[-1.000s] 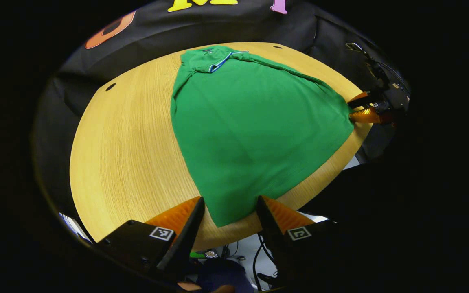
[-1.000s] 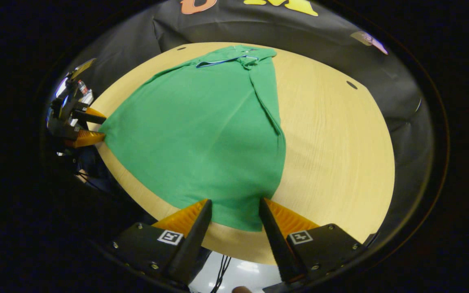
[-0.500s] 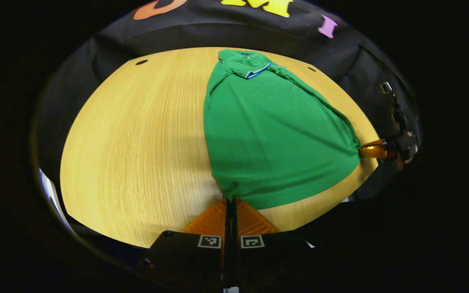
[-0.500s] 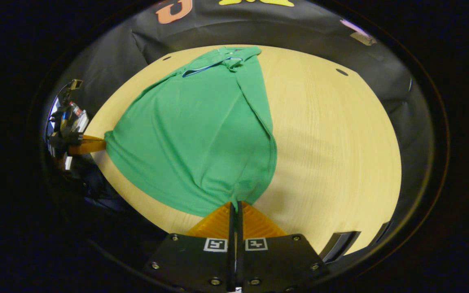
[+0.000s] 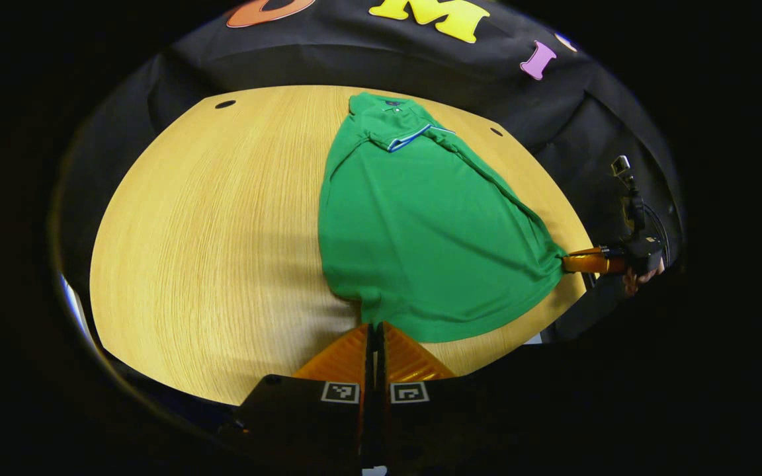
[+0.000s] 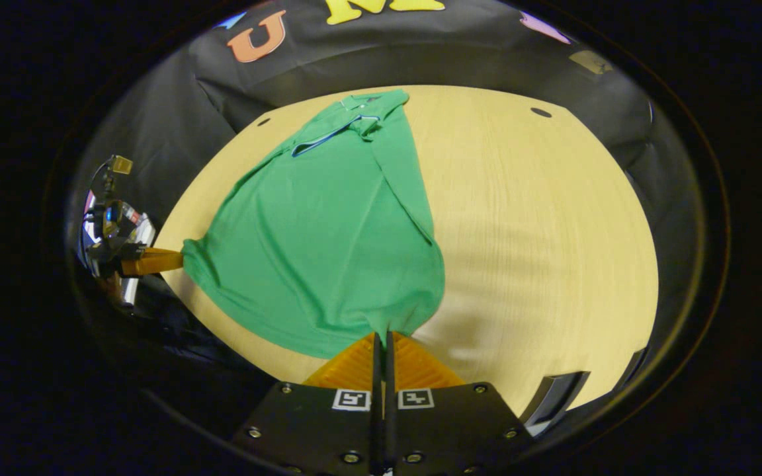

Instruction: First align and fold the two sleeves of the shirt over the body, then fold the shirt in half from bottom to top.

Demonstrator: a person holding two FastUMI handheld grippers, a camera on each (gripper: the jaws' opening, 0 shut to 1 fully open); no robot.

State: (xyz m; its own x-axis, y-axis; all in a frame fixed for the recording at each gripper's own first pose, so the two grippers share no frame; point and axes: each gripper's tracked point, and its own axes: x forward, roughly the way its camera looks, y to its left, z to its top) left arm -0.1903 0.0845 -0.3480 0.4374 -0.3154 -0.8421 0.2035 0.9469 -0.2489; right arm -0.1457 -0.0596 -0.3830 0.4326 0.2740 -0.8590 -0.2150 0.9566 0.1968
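A green shirt lies on the round wooden table, collar at the far side, both sleeves folded over the body. My left gripper is shut on the shirt's bottom left corner at the near table edge. My right gripper is shut on the bottom right corner. In the left gripper view the right gripper shows at the far right, pinching the hem. In the right gripper view the left gripper shows at the far left, also on the hem. The hem between them is slightly raised and wrinkled.
The table has small dark holes near its far rim. Black cloth wall rises behind it. A hand holds the far gripper past the table edge.
Both grippers went from open around the hem corners to shut on them. The hem has since been pulled slightly, bunching the fabric near each corner.
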